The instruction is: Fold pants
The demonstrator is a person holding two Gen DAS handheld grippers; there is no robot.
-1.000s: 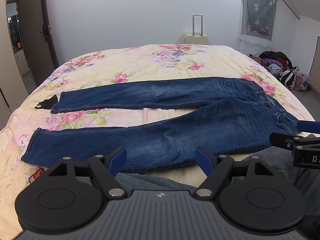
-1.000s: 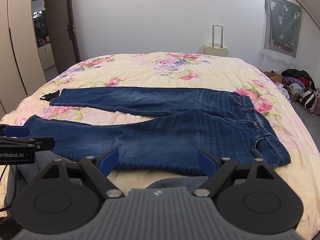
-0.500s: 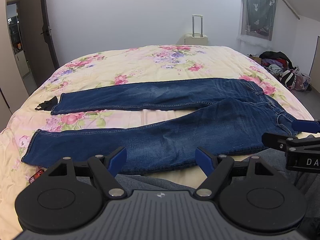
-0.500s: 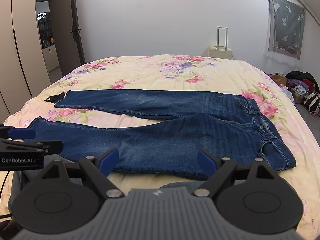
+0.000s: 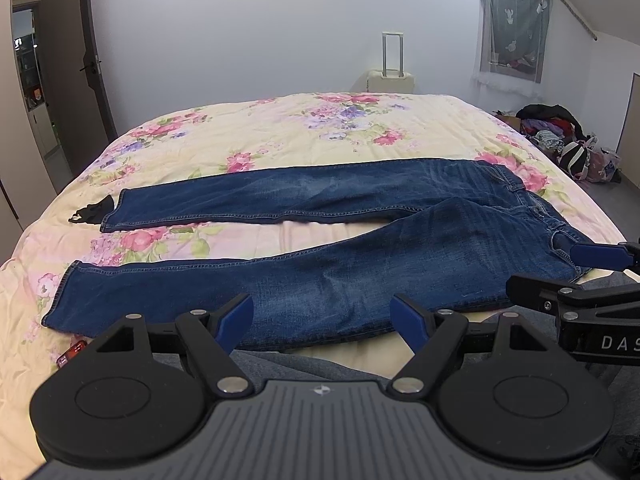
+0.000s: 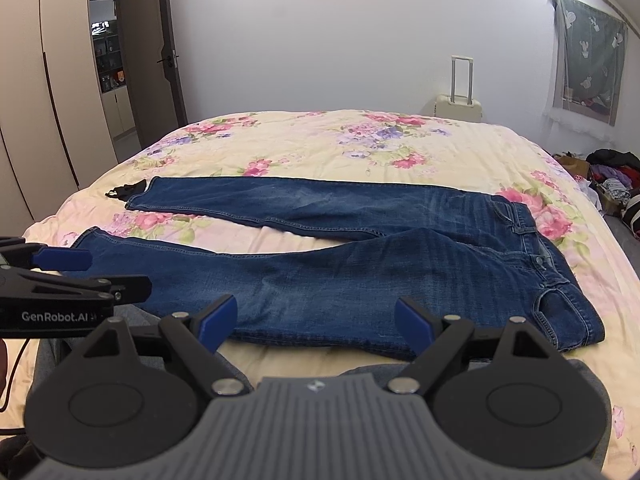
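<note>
Dark blue jeans lie flat on the floral bed, legs spread apart to the left, waistband at the right; they also show in the right wrist view. My left gripper is open and empty, held above the near edge of the near leg. My right gripper is open and empty, above the near edge close to the hip. Each gripper shows in the other's view: the right gripper by the waistband, the left gripper by the near leg's cuff end.
The floral bedspread covers the bed. A small black item lies beside the far cuff. A red object lies at the bed's near left. A suitcase stands behind the bed. A clothes pile is on the floor at the right.
Both grippers have drifted slightly closer together over the near edge of the jeans. Both stay open. The jeans have not moved.
</note>
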